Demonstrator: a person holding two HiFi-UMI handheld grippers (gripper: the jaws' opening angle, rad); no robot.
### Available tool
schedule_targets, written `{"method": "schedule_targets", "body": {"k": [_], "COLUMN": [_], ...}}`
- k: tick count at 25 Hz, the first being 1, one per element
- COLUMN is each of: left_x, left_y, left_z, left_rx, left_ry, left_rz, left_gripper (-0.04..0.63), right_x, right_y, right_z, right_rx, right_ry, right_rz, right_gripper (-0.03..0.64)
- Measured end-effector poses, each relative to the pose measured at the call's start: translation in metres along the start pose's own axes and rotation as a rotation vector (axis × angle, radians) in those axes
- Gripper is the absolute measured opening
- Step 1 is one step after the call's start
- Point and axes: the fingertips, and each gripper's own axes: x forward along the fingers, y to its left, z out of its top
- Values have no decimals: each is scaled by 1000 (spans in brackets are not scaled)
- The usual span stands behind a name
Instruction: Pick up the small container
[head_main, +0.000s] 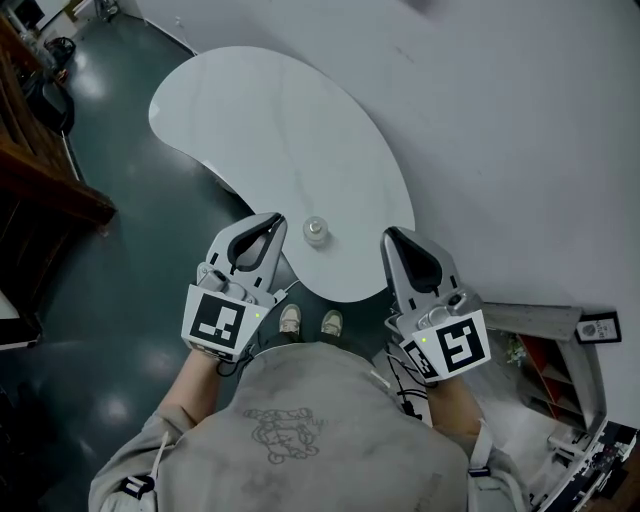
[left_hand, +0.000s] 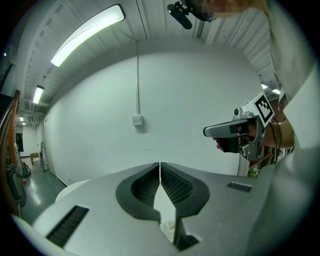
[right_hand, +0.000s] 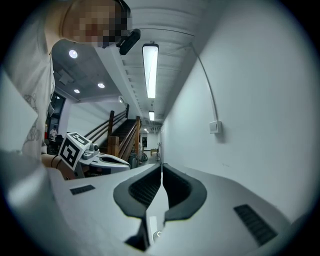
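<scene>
**Head view.** You stand at the near end of a white, kidney-shaped table (head_main: 280, 120) set against a pale wall (head_main: 500, 120). The small container (head_main: 316, 231), clear with a rounded lid, stands upright near the table's near edge. Your left gripper (head_main: 273, 220) and right gripper (head_main: 391, 236) flank it, one on either side and both apart from it. Your shoes (head_main: 290, 320) show on the dark floor (head_main: 120, 300) just under the table's edge.

**Left gripper view.** The two jaws meet along a thin central seam, pressed together with nothing between them. The container shows low in the picture, below and beyond the closed tips, on the white tabletop. The right gripper is held level at the right, and a small wall box (left_hand: 137, 120) sits under a vertical conduit.

**Right gripper view.** These jaws are likewise closed tip to tip and empty. A pale curved rim glimpsed under them is probably the container, though too little shows to be sure. The left gripper and its marker cube (right_hand: 74, 148) appear at the left, before a staircase (right_hand: 120, 131).
</scene>
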Motion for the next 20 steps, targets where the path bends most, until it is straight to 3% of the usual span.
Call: {"method": "schedule_targets", "body": {"k": [4, 8, 10, 14, 20], "left_x": [12, 18, 24, 39, 67], "left_y": [-3, 5, 3, -3, -11], "left_z": [0, 7, 5, -5, -37], "left_rx": [9, -5, -10, -11, -7], "left_ry": [-7, -60, -57, -49, -26], "left_rz": [8, 82, 69, 53, -19], "left_gripper": [21, 37, 170, 281, 339], "right_x": [5, 10, 14, 20, 37], "right_y": [-9, -18, -23, -30, -25], "right_z": [-3, -6, -7, -9, -15], "right_rx": [-5, -28, -41, -53, -52], "right_ry": [5, 19, 21, 16, 24], "right_rz": [24, 43, 51, 68, 101], "right_gripper": [35, 35, 35, 35, 35]}}
